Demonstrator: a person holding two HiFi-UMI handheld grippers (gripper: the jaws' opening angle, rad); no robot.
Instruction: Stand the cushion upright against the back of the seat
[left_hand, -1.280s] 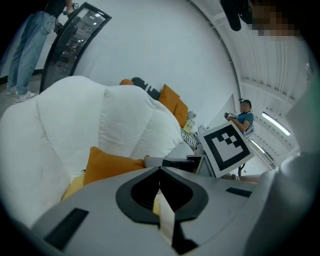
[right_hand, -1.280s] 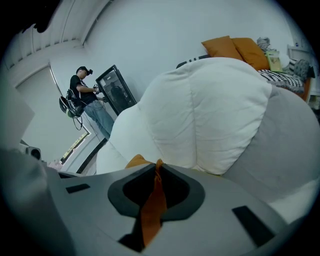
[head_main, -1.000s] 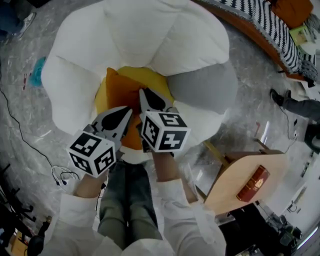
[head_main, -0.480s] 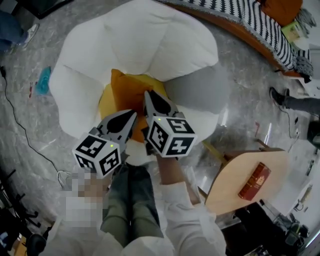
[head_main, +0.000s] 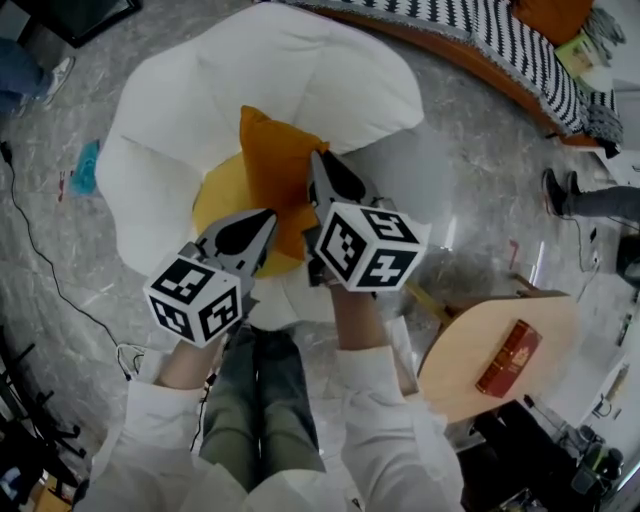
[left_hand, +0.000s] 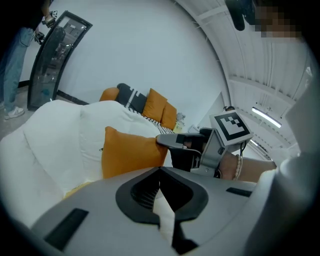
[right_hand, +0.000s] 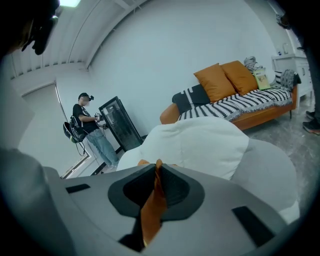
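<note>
The right fingers (head_main: 335, 185) are pinched almost shut on the right edge of the orange cushion (head_main: 275, 170). It is held tilted above the yellow seat pad (head_main: 215, 205), in front of the white chair (head_main: 300, 70) back. The left fingers (head_main: 240, 238) meet at their tips just beside its lower edge. A white sliver shows between them; I cannot tell if it is gripped. Open floor (head_main: 60, 260) rings the chair, and a table (head_main: 470, 370) stands near on the right.

Open floor (head_main: 45, 140) left of the white seat (head_main: 290, 70); wooden side table (head_main: 455, 385) near its right.
</note>
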